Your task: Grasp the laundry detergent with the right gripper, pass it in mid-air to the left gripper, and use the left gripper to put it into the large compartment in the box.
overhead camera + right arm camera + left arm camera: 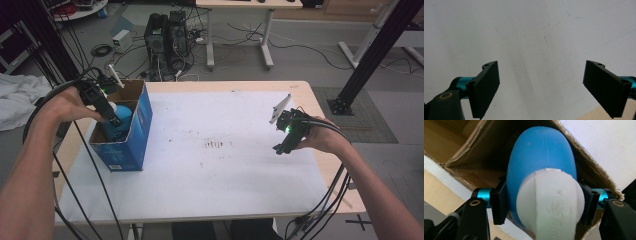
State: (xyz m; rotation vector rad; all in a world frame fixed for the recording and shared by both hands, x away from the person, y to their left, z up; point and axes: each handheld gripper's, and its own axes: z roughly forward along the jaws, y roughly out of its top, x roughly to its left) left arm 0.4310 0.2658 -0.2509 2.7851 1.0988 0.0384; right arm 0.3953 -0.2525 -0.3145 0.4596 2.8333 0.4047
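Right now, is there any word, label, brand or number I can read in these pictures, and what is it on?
None can be read.
Blue box: pale print low on its front face, too small and blurred.
White cap of the blue bottle in the left gripper: raised moulded marks, too faint.

The high view looks forward and down over the table (pixel 220 200), with the box (pixel 131 145) at nine o'clock. The left gripper view peers close into that same box (pixel 461 152), against a blue bottle (pixel 541 155). The right gripper view faces the white tabletop (pixel 529 30) closely.
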